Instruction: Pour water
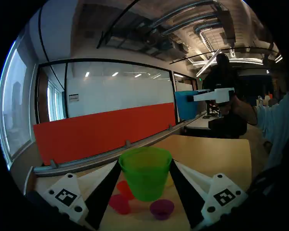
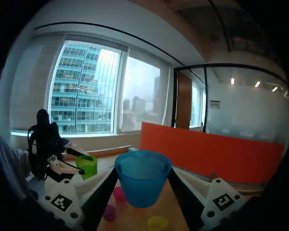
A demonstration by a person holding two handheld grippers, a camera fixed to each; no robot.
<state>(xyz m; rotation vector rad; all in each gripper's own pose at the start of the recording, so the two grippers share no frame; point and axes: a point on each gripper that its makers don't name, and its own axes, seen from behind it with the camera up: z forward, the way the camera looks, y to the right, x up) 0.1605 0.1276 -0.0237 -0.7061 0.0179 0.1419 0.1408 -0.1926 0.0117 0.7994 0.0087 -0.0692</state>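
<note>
Two handheld grippers each hold a plastic cup above a wooden table (image 1: pixel 217 154). The left gripper (image 1: pixel 144 165) has its fingers closed part-way, one pressing each side of an upright green cup (image 1: pixel 145 181). The right gripper (image 2: pixel 143 172) clamps an upright blue cup (image 2: pixel 143 183) in the same way. Both cups are level, probably so that nothing spills before the pour.

In the left gripper view the blue cup is well apart, off to the right, so the two cups likely need bringing together before either is tipped. Whether either cup holds water cannot be told, nor which one is meant to pour. Small cups (image 1: pixel 162 209) stand on the table below the green cup, not touching it.
</note>
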